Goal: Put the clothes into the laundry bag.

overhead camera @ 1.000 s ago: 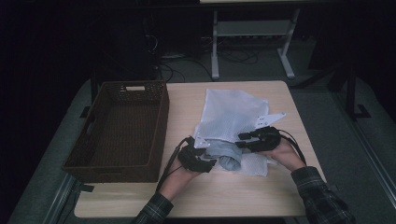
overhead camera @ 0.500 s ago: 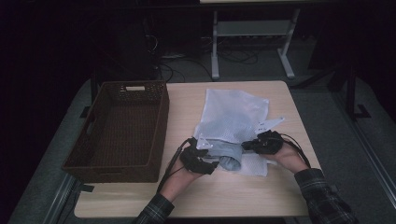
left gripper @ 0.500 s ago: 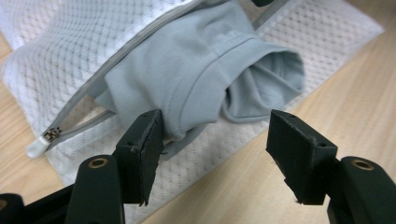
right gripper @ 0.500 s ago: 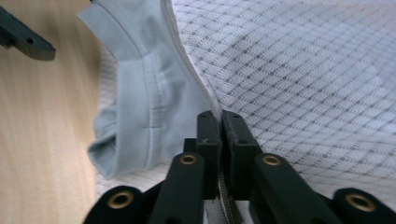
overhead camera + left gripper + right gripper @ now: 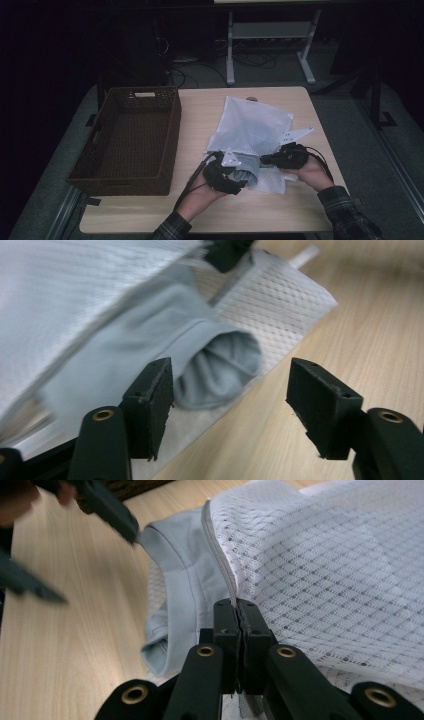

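Observation:
A white mesh bag (image 5: 252, 125) lies on the wooden table (image 5: 200, 115), and a light blue-grey garment (image 5: 247, 172) pokes out of its near, zippered end. My right gripper (image 5: 264, 160) comes in from the right. In the right gripper view it (image 5: 239, 610) is shut on the bag's zip edge (image 5: 220, 555), with the garment (image 5: 185, 585) lying to its left. My left gripper (image 5: 242, 186) is at the garment's end. In the left gripper view it (image 5: 230, 400) stands open, the garment's rolled end (image 5: 220, 370) just past its left jaw and bare table under the gap.
A dark brown woven basket (image 5: 172, 135) stands on the left half of the table, close to my left hand. A white tag or cord end (image 5: 300, 134) lies by the bag on the right. Bare wood runs along the near edge.
The right gripper has closed on the bag's zip edge and dropped slightly toward me. The left gripper has shifted a little to the right, up to the garment's end.

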Motion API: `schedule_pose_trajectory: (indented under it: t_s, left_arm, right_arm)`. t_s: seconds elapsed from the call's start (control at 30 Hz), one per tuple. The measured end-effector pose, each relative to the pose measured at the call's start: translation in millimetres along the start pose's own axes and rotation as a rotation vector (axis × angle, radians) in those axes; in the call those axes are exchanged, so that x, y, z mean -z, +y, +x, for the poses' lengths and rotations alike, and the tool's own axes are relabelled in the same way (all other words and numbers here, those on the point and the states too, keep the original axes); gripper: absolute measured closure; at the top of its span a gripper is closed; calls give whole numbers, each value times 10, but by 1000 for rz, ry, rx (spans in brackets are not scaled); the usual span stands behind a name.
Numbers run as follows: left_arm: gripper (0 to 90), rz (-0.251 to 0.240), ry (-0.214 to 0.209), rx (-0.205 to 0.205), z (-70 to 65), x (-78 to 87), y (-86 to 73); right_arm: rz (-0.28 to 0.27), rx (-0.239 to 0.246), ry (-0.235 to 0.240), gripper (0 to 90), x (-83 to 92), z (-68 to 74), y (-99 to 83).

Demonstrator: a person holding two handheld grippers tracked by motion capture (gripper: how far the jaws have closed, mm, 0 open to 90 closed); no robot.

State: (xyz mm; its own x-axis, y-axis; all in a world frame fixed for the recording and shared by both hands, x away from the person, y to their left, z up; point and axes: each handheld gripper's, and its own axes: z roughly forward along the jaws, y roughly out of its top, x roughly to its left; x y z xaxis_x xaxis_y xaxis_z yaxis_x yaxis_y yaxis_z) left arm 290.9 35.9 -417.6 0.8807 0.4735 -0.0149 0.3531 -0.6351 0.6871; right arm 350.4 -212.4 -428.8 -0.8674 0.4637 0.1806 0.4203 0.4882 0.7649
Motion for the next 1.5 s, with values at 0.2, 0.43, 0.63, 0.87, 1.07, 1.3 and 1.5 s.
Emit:
schedule_pose_trajectory:
  t_s: [0.2,0.43,0.63,0.87,1.07,1.3,1.5]
  left_arm:
    - [309,93,-40,-17,52,-408,-12]
    - [449,114,-17,-18,90,-523,-43]
    - [677,110,-56,34,186,-485,-46]
    - [839,84,-59,56,245,-408,-25]
    - [843,-30,-39,47,250,-138,139]
    - [843,-90,11,54,320,-119,293]
    - [843,-107,56,89,344,-325,342]
  right_arm:
    - [-1,-2,14,877,-22,10,8]
    - [-1,-4,20,877,-15,1,0]
    - [-1,-3,21,877,-20,1,2]
    - [0,0,24,877,-15,0,5]
    - [-43,-5,40,878,61,41,55]
    - [-93,-5,65,879,137,99,129]
    - [-134,-15,83,881,196,125,184]
